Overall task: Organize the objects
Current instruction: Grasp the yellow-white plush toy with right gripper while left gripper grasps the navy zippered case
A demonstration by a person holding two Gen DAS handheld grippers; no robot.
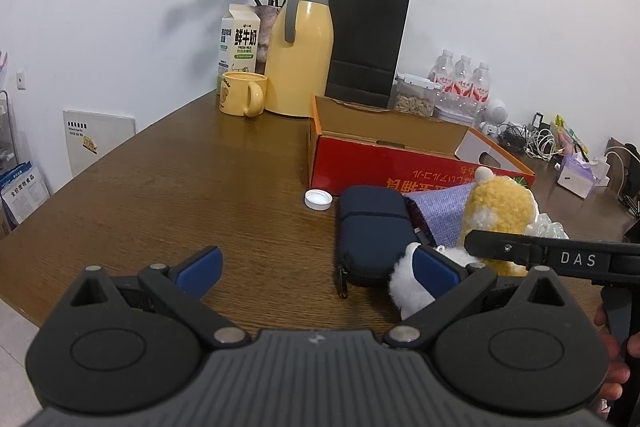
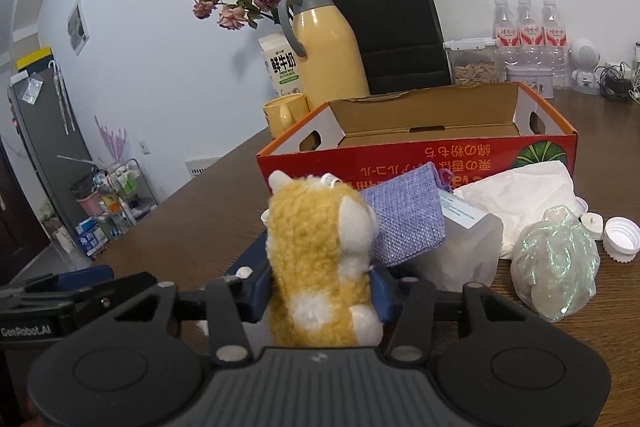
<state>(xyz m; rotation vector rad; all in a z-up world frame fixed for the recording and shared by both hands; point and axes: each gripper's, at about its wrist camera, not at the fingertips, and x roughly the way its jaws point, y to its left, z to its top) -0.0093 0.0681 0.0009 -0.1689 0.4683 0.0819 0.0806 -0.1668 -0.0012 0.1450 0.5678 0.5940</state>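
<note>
A yellow and white plush toy (image 2: pixel 320 259) stands upright between the blue pads of my right gripper (image 2: pixel 320 293), which is shut on its lower body. Behind it lie a purple woven pouch (image 2: pixel 404 223), a translucent plastic tub (image 2: pixel 460 255), an iridescent film ball (image 2: pixel 556 263) and white crumpled paper (image 2: pixel 520 195). The open red cardboard box (image 2: pixel 440 155) sits beyond them. My left gripper (image 1: pixel 318 269) hangs open over bare table, left of a navy zip case (image 1: pixel 372 227). Its right pad (image 1: pixel 436 271) touches a tuft of white fluff (image 1: pixel 408 287). The plush toy (image 1: pixel 496 211) shows there too.
A white bottle cap (image 1: pixel 318 199) lies by the box corner. At the back stand a yellow mug (image 1: pixel 242 94), a yellow jug (image 1: pixel 300 55), a milk carton (image 1: pixel 239 41), a black paper bag (image 1: pixel 366 39), dried roses and water bottles (image 2: pixel 528 31). The table edge (image 1: pixel 24 223) runs along the left.
</note>
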